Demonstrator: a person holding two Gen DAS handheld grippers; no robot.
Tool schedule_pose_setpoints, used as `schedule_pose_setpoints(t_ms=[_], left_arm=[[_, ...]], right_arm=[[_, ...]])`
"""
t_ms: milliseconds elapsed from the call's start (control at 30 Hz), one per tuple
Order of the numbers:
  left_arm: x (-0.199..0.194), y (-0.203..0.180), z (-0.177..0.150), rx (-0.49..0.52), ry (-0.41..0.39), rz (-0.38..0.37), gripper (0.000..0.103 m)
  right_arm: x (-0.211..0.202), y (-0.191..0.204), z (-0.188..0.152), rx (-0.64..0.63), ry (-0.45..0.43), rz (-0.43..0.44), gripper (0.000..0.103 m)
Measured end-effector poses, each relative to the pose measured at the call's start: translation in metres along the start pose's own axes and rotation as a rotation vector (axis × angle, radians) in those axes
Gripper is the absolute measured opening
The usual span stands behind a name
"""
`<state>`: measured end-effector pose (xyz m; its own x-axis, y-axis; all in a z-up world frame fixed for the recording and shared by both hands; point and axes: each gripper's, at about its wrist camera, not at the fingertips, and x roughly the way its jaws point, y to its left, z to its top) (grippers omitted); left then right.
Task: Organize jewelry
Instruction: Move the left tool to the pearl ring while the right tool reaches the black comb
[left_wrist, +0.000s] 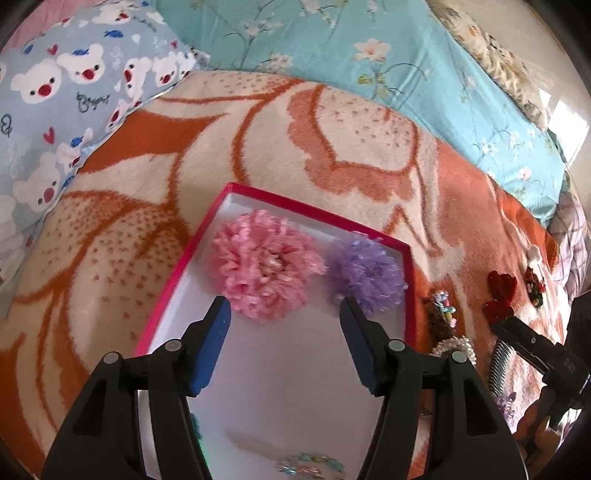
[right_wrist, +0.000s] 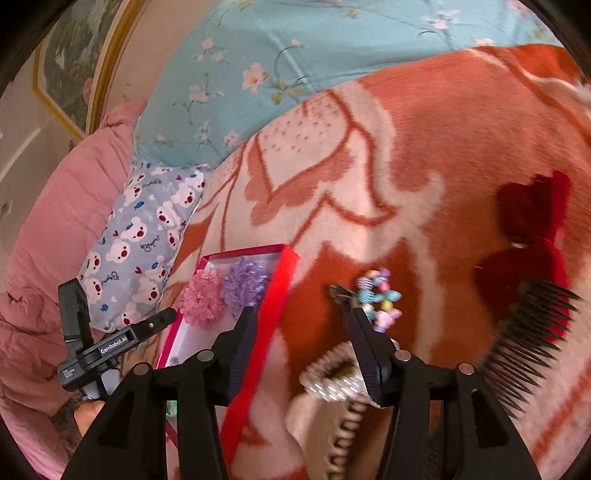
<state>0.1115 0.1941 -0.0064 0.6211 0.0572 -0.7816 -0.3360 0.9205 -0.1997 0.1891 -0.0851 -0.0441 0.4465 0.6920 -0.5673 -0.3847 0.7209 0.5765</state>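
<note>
A red box (left_wrist: 177, 273) with a white floor lies on the blanket. In it are a pink pompom flower (left_wrist: 262, 269), a purple one (left_wrist: 369, 277) and a bead bracelet (left_wrist: 310, 463). My left gripper (left_wrist: 284, 314) hangs open over the box, just short of the flowers, nothing between its pads. My right gripper (right_wrist: 301, 314) stands open over the blanket beside the box wall (right_wrist: 273, 295). A colourful bead clip (right_wrist: 380, 295) and a pearl scrunchie (right_wrist: 332, 380) lie by its right finger. A red bow (right_wrist: 532, 221) and a black comb (right_wrist: 532, 332) lie further right.
An orange and cream blanket (left_wrist: 332, 147) covers the bed. A bear-print pillow (left_wrist: 55, 92) lies at the left, a turquoise flowered quilt (left_wrist: 351, 55) behind. A small red ornament (left_wrist: 533, 284) sits past the bow. The bed's edge drops at the far right.
</note>
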Motion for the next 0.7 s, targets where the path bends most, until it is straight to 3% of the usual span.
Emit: schedule_pose_setpoints(t_ms=[300, 700], left_arm=[[0.002, -0.048, -0.002, 0.069, 0.020, -0.076, 0.060], [0.015, -0.113, -0.028, 0.218, 0.100, -0.142, 0.060]], right_arm=[[-0.041, -0.037, -0.012, 0.035, -0.014, -0.061, 0.054], [-0.081, -0.081, -0.006, 0.051, -0.074, -0.210, 0.058]])
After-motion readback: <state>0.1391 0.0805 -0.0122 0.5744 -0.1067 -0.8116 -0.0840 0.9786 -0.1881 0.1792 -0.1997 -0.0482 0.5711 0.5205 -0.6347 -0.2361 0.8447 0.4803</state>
